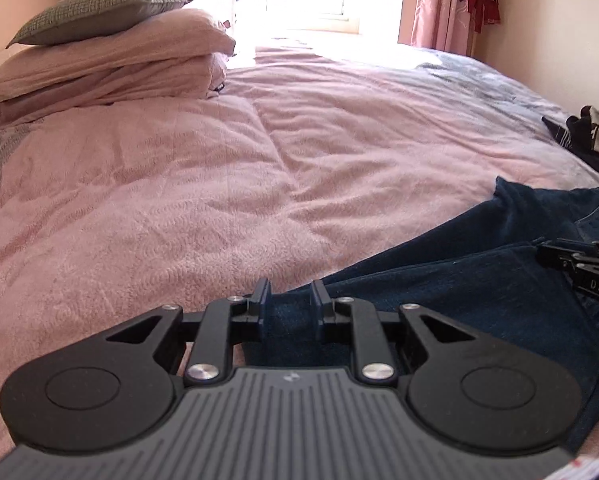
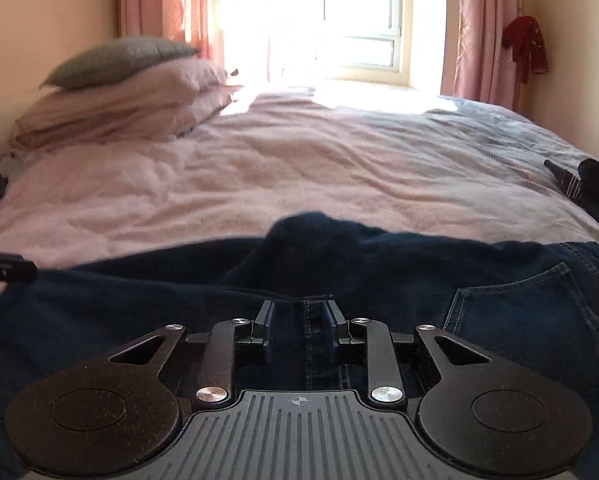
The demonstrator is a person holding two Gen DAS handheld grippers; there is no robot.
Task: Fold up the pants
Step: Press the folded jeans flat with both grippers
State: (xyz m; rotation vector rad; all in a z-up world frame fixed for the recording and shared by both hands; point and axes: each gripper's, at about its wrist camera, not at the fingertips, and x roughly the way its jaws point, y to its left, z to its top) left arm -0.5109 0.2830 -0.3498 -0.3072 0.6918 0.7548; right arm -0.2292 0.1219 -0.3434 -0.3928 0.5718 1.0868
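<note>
- Left gripper (image 1: 287, 300): jaws narrow, with dark denim filling the gap between them; they look clamped on a leg of the jeans (image 1: 479, 280), though the contact itself is hard to make out.
- Right gripper (image 2: 299, 316): jaws a little apart, straddling a stitched seam of the jeans (image 2: 339, 268); the pads do not seem to press on the cloth, so I take it as not gripping.
- The jeans lie flat along the near edge of the bed (image 1: 219, 160), running left to right, with a back pocket (image 2: 511, 304) to the right of the right gripper and a raised hump of fabric just beyond it.
- Farther out: pillows (image 1: 111, 52) stacked at the far left, other dark clothes (image 1: 591, 136) at the right edge, and a bright window (image 2: 359, 28) behind.
- Step, as I judge it: a fold is under way, with one end held by the left gripper and the right one free over the seat.
- Next move probably calls for the right jaws to close on a fresh hold near the waist or seam, then both hands carrying the cloth over evenly so the edges meet without bunching.
</note>
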